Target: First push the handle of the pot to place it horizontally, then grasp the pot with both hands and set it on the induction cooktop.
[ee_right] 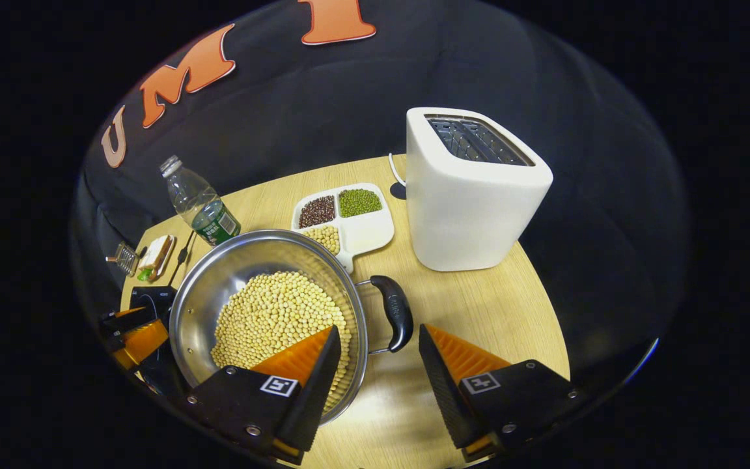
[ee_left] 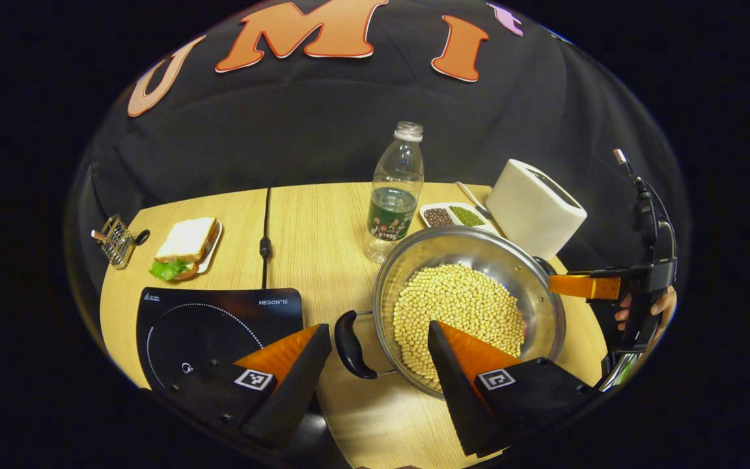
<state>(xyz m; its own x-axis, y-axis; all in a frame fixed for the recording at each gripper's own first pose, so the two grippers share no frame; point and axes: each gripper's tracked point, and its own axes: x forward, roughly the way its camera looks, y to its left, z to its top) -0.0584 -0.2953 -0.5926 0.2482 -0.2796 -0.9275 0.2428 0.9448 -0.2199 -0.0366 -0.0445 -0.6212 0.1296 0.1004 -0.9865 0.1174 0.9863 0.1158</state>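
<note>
With both grippers' jaws apart around its 2 black handles, the shiny steel pot of soybeans (ee_left: 469,306) awaits lifting onto the black induction cooktop (ee_left: 212,326).

Table: pale wooden tabletop (ee_right: 479,306), black cable (ee_left: 264,241) running across it.
Far middle: clear plastic bottle with green label (ee_left: 394,195), upright, part-filled.
Far right: white boxy toaster (ee_right: 472,195); just left of it a white divided dish (ee_right: 349,221) of dark, green and yellow beans.
Far left: sandwich with lettuce on a small plate (ee_left: 186,247); beside it a small wire rack (ee_left: 114,241).
</note>
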